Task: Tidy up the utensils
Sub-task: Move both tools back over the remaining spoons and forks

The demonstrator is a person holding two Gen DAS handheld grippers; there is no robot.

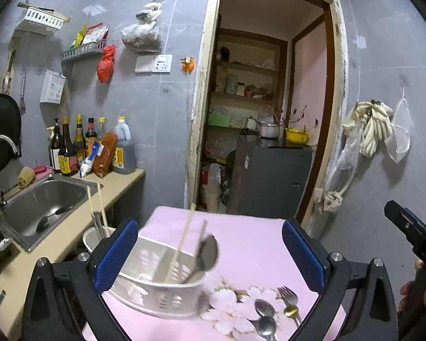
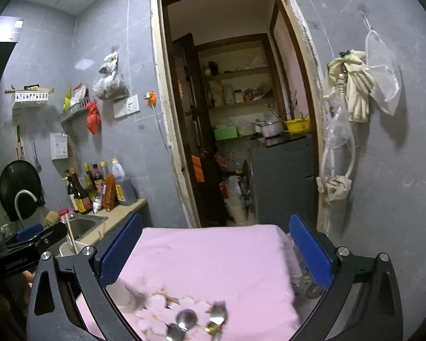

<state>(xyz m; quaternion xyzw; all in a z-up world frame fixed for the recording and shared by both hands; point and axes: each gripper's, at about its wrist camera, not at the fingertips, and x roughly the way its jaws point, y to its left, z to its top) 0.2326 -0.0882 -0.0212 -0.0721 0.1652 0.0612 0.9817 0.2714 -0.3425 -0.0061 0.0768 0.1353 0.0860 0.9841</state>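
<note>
A white slotted utensil caddy [image 1: 159, 284] stands on the pink flowered cloth [image 1: 250, 244], holding a spoon [image 1: 207, 253] and two chopsticks [image 1: 184, 238]. My left gripper [image 1: 210, 253] is open wide, its blue pads either side of the caddy without touching it. Loose on the cloth lie two spoons [image 1: 265, 316], a fork [image 1: 288, 295] and a gold spoon [image 1: 291, 311]. In the right wrist view my right gripper [image 2: 215, 255] is open and empty above the cloth [image 2: 213, 255], with the blurred spoons [image 2: 184, 319] and fork [image 2: 218, 314] near the bottom edge.
A steel sink [image 1: 42, 201] with a spoon in it sits left, bottles [image 1: 71, 147] behind it on the counter. A white pot [image 1: 95, 237] with chopsticks stands beside the table. An open doorway [image 1: 267, 113] leads to shelves and a grey cabinet. Bags hang on the wall [image 1: 383, 130].
</note>
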